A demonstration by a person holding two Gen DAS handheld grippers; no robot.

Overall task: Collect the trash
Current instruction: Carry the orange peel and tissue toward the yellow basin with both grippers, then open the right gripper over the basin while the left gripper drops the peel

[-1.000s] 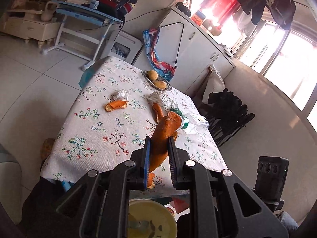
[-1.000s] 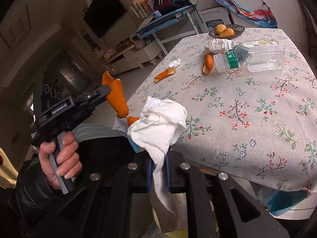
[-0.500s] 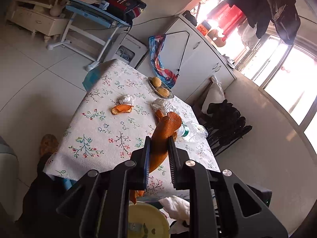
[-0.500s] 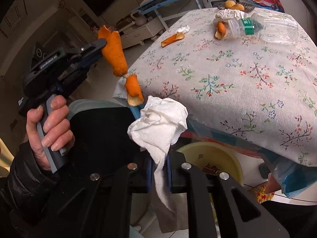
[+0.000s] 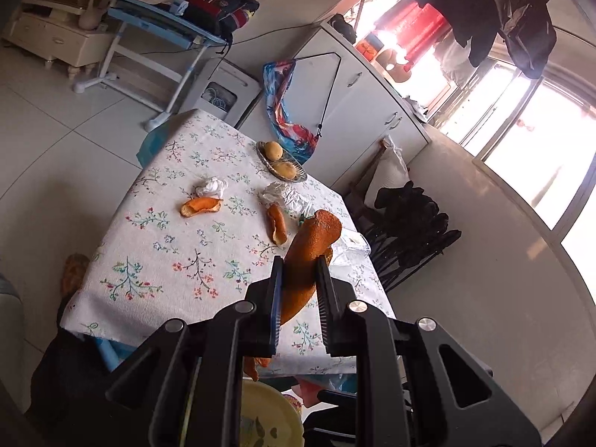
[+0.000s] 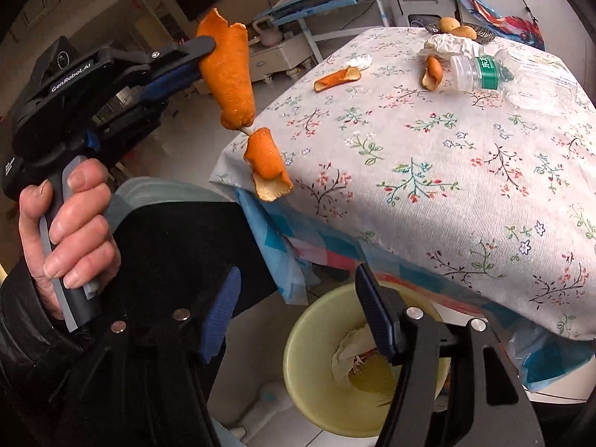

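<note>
My left gripper is shut on a long orange peel. In the right wrist view that peel hangs off the table's near corner, with a smaller piece dangling below it. My right gripper hovers over a yellow bin on the floor, its jaws opening with nothing between them. A white tissue lies inside the bin. On the floral table lie two peels, a small tissue, a crumpled wrapper and a plastic bottle.
A dish of fruit stands at the table's far edge. A person's hand grips the left gripper's handle. A blue desk and white cabinets stand behind, and dark clothing on a chair lies right of the table.
My right gripper has opened and let go of the white tissue, which now lies in the yellow bin. The left gripper still holds its peel and has barely moved.
</note>
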